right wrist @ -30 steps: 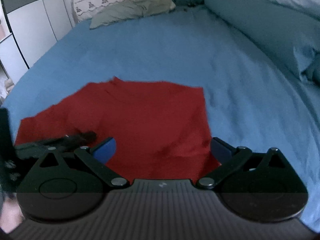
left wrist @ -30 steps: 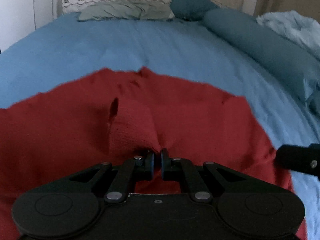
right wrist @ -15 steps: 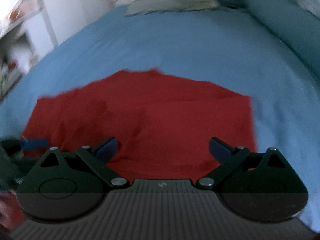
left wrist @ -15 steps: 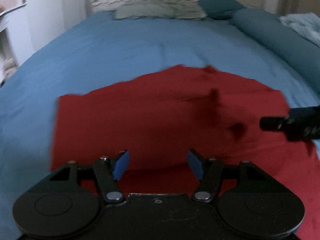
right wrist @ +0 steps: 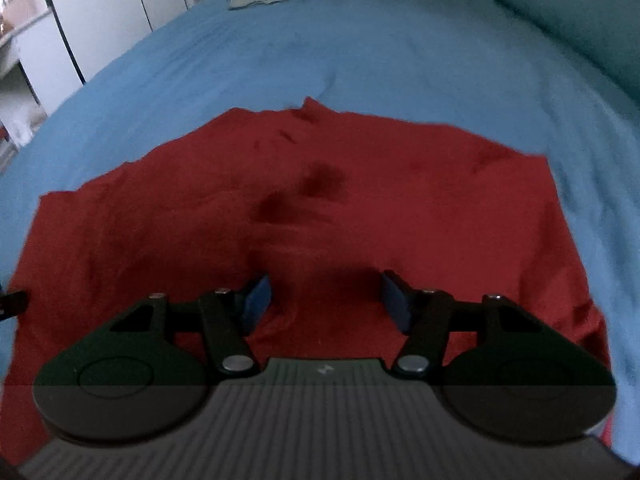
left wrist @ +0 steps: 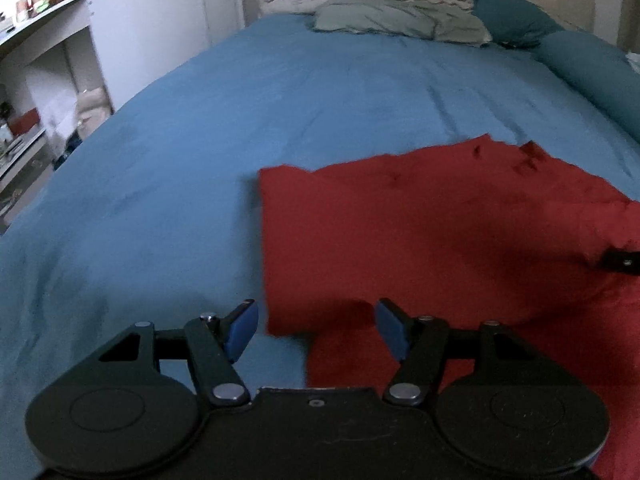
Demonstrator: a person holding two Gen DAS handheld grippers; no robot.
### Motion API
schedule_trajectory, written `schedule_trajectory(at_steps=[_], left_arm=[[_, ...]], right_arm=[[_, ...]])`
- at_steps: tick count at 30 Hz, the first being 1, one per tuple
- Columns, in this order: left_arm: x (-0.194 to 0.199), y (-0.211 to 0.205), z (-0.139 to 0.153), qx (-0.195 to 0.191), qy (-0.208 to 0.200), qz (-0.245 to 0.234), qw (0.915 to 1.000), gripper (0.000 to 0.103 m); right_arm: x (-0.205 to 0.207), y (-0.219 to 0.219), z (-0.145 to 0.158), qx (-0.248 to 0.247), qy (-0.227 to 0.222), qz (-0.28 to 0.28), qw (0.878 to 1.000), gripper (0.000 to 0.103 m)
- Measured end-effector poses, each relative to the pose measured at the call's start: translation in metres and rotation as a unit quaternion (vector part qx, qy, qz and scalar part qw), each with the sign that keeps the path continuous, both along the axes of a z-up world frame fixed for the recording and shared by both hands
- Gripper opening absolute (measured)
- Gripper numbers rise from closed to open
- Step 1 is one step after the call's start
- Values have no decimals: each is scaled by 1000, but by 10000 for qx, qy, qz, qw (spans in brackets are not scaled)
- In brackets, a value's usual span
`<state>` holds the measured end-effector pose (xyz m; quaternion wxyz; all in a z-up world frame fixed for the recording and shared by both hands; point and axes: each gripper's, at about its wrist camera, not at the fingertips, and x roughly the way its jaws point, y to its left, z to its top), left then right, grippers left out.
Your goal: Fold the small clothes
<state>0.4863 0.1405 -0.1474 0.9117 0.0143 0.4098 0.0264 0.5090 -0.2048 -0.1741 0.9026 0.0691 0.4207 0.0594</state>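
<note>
The left gripper (left wrist: 316,330) has its jaws well apart and empty; they have just been opening, and only the near-left corner of the red garment (left wrist: 440,240) shows in the gap, with no pad touching it. The right gripper (right wrist: 326,300) has just been closing from its widest, yet its jaws also stand apart; a low rumple of red cloth lies between them and neither pad seems to press on it, though blur makes that hard to say for sure. The garment lies spread flat on the bed (left wrist: 280,100), toward its near edge. Its left edge runs straight up from the left gripper, and an upper layer seems to end short of the near hem, so it looks already folded at least once. Pillows (left wrist: 400,24) lie at the far end, and a rolled duvet (left wrist: 592,76) runs along the right side, well clear. The step in hand is probably taking fresh holds for the next fold. To do it well, each gripper should come down on an edge or corner rather than mid-cloth, catch every layer there, and close fully before any lift. Both should then rise together, carry the cloth over level, and lay edge on edge so that no crease is dragged into it.
</note>
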Motion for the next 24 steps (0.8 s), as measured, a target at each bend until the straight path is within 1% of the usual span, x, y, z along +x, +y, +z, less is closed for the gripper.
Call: schedule_trajectory(at_steps=[3, 6, 7, 9, 10, 11, 12, 14, 16, 18, 19, 21, 23, 24], left_arm=[[-6, 8, -7, 55, 110, 50, 9999, 71], [-9, 15, -14, 31, 188, 132, 9997, 71], [-10, 16, -15, 11, 202, 143, 9997, 71], [-9, 16, -18, 12, 194, 123, 9997, 71], [-9, 16, -19, 31, 185, 109, 9998, 71], [-8, 14, -20, 54, 178, 87, 9998, 71], [-7, 13, -20, 65, 169, 68, 9998, 71], [-4, 10, -22, 80, 129, 19, 9999, 70], [1, 6, -24, 115, 67, -38, 9999, 70], [6, 3, -25, 88, 14, -48, 9999, 69], [9, 1, -25, 81, -16, -38, 10000, 66], [15, -3, -25, 75, -51, -44, 9999, 56], [18, -6, -24, 109, -37, -76, 9999, 34], [18, -7, -23, 99, -21, -97, 9999, 29]], right_arm=[[-7, -6, 1, 176, -51, 157, 9997, 80], [1, -10, -1, 277, -53, -1, 9996, 80], [4, -11, -2, 311, -52, -123, 9994, 78], [6, -5, 1, 319, -53, -382, 9987, 69], [10, -5, 1, 273, -37, -483, 9985, 50], [13, -5, 1, 145, 5, -564, 9983, 23], [16, -4, 2, 42, 39, -584, 9983, 20], [20, -3, 10, -52, -40, -541, 9985, 20], [26, -2, 29, -217, -267, -408, 9986, 20], [31, -7, 53, -405, -524, -390, 9970, 20], [32, -11, 63, -521, -627, -415, 9958, 20], [31, -25, 80, -730, -772, -524, 9930, 20], [30, -39, 81, -966, -800, -561, 9905, 20], [30, -47, 75, -1086, -734, -561, 9898, 20]])
